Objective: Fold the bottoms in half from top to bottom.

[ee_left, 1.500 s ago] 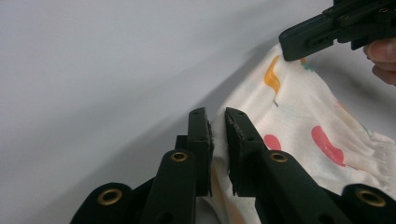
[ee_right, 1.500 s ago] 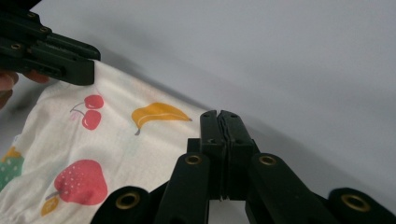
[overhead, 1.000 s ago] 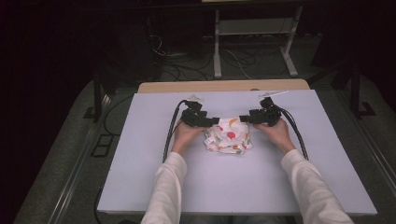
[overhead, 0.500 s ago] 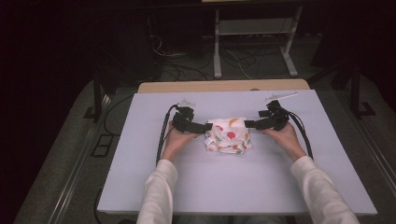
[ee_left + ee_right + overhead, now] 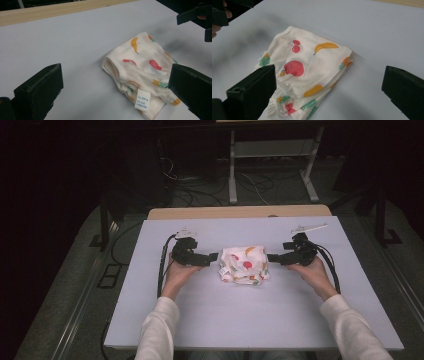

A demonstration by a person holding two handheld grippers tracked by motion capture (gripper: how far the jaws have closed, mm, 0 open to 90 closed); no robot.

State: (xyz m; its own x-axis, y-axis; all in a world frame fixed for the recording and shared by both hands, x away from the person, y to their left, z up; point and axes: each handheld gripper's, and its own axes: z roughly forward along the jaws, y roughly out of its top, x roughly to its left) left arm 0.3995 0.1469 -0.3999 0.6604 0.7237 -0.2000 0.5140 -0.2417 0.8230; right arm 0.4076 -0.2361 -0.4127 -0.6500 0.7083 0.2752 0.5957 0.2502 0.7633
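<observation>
Folded garment [image 5: 244, 265] with fruit print, lying mid-table [image 5: 250, 330] between both tools — left gripper [image 5: 212, 256] just off its left edge, right gripper [image 5: 272, 258] just off its right edge, each about equally near and pointing inward at it. Jaws having just been opening on both sides, now standing wide with nothing between them, pads clear of the cloth. Long axis of the bundle running roughly left to right — likely calling for a re-approach from either end, or none if folding is done.
</observation>
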